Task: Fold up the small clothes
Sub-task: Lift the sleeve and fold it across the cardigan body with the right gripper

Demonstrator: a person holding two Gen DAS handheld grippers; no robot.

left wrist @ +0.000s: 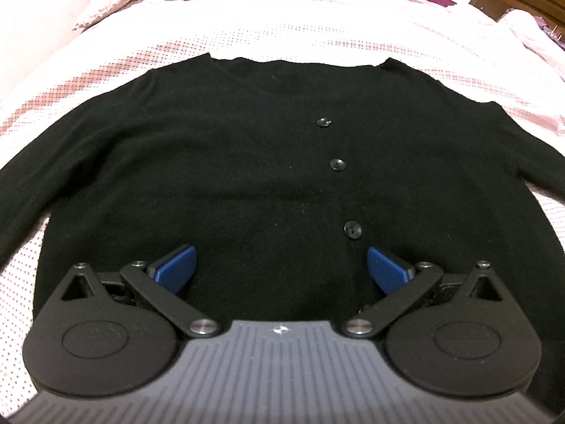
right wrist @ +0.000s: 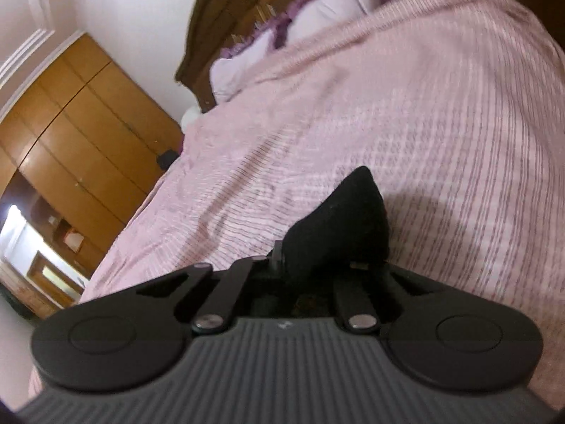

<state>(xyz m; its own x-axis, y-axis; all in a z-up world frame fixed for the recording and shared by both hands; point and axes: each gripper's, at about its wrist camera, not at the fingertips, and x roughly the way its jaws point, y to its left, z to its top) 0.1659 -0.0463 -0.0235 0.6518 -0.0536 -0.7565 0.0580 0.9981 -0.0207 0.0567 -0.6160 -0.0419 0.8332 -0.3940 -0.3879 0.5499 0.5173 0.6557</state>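
Black knit cardigan [left wrist: 247,162] lies flat on the bed [left wrist: 282,24], neck toward the far edge, hem at your near edge.
It should handle soft, light and limp; pinch cuffs or hem corners. Your left gripper [left wrist: 281,259] gapes empty over the hem; your right gripper [right wrist: 282,265] is clamped on a black fold [right wrist: 339,219].

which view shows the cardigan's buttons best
The left wrist view: the black cardigan lies spread flat on the bedspread, with three buttons in a clear line. The right wrist view shows only a bunched black fold pinched in the right gripper, no buttons.
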